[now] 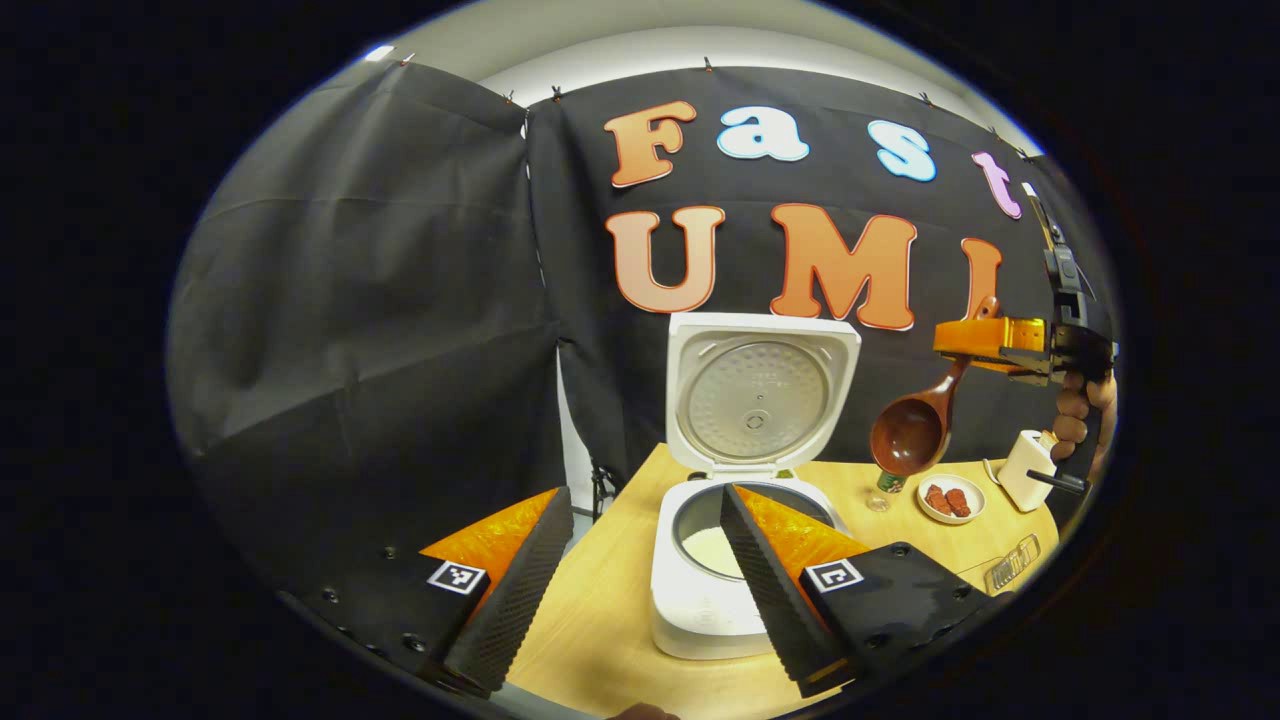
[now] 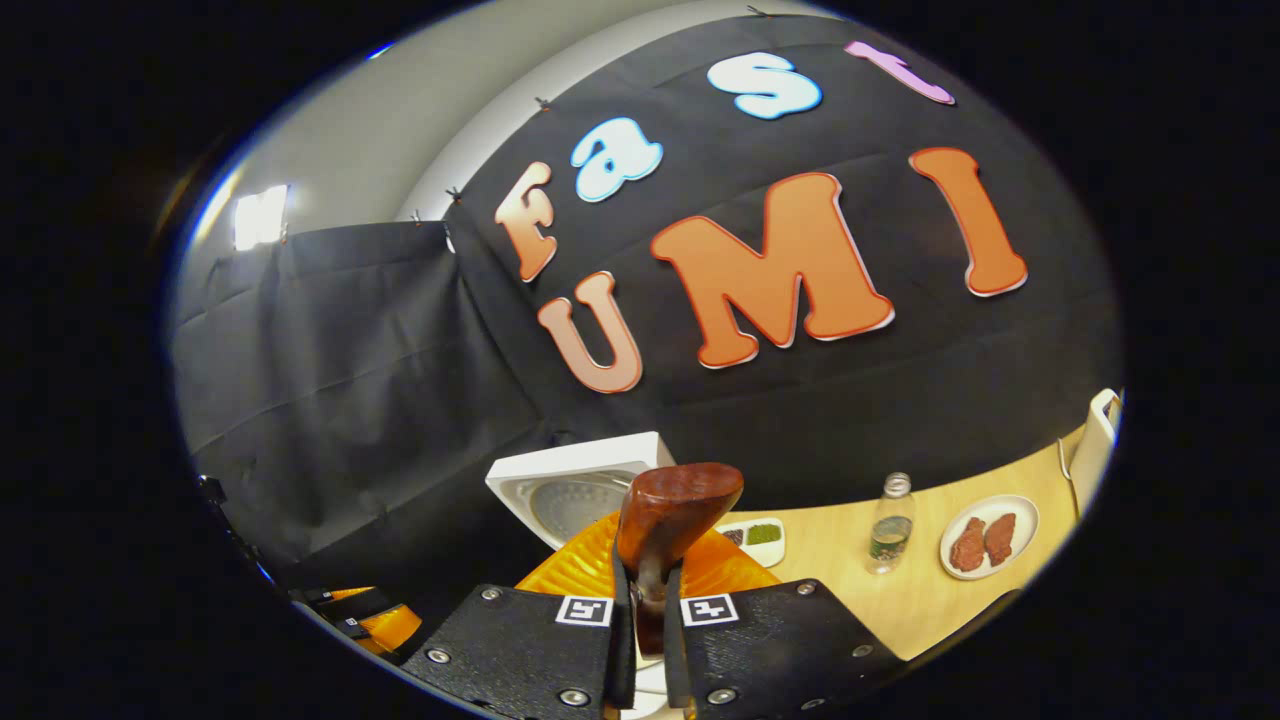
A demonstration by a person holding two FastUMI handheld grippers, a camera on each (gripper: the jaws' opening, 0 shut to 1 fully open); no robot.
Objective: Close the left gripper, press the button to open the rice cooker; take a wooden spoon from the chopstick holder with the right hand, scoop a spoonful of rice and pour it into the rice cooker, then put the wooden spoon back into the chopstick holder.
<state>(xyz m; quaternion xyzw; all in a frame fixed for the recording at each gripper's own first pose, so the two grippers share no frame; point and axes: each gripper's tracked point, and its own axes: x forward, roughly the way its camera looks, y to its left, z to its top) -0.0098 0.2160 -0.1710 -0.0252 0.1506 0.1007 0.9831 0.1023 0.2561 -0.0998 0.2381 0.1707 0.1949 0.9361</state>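
Two grippers are at work over a pale wooden table (image 1: 600, 610) in front of you. Largest on it is the white rice cooker (image 1: 700, 610), standing with its lid (image 1: 762, 395) swung fully up, so the button press looks already done. Inside the open pot lies a patch of white rice (image 1: 712, 548).

Your left gripper (image 1: 640, 590) hovers just before the cooker with its fingers spread wide and nothing between them.

Your right gripper (image 1: 990, 340) is raised high, to the right of the cooker and above the table, with your hand (image 1: 1080, 410) behind it. Its fingers are pinched narrow on the handle of the wooden spoon (image 1: 912, 430). The spoon hangs bowl downward, and its hollow looks empty. In the right gripper view the spoon (image 2: 672, 520) stands straight up between the closed fingers.

Smaller things sit further right on the table: a white holder (image 1: 1028, 468) that may be the chopstick holder, a small plate (image 1: 950, 498) of reddish food, and a small bottle (image 2: 888, 525).

My judgement is that the pouring step is over or nearly so. Next you would carry the spoon to the right and lower it, handle kept upright, into the holder before letting the fingers part.
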